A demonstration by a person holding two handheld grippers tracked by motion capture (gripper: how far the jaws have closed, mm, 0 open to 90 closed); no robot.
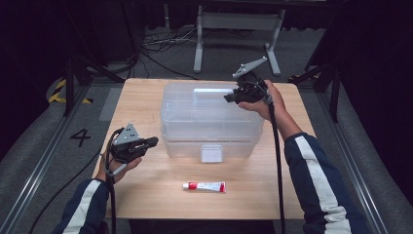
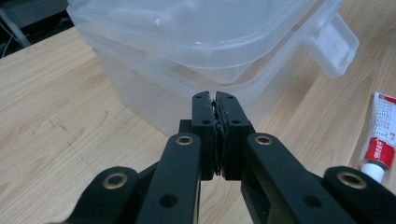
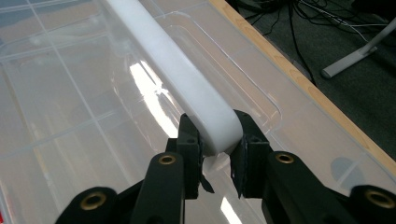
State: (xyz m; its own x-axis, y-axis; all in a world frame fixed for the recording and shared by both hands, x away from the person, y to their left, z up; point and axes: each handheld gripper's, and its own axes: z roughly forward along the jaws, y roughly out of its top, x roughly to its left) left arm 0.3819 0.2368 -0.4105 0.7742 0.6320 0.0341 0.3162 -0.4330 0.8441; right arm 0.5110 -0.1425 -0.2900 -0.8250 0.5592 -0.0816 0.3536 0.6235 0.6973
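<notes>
A clear plastic storage box [image 1: 209,122] with a lid stands in the middle of the wooden table [image 1: 139,100]; its front latch [image 1: 212,153] faces me. My right gripper [image 1: 229,97] reaches over the box's far right part. In the right gripper view it [image 3: 215,135] is shut on the end of the white carry handle [image 3: 177,70] that lies along the clear lid [image 3: 70,93]. My left gripper [image 1: 155,141] hovers just left of the box's front corner. In the left gripper view its jaws [image 2: 215,100] are shut together with nothing between them, facing the box [image 2: 187,42].
A small white tube with a red band [image 1: 204,186] lies on the table in front of the box, also at the right edge of the left gripper view [image 2: 380,137]. Beyond the table's far edge are floor cables [image 1: 160,44] and a grey metal stand [image 1: 238,29].
</notes>
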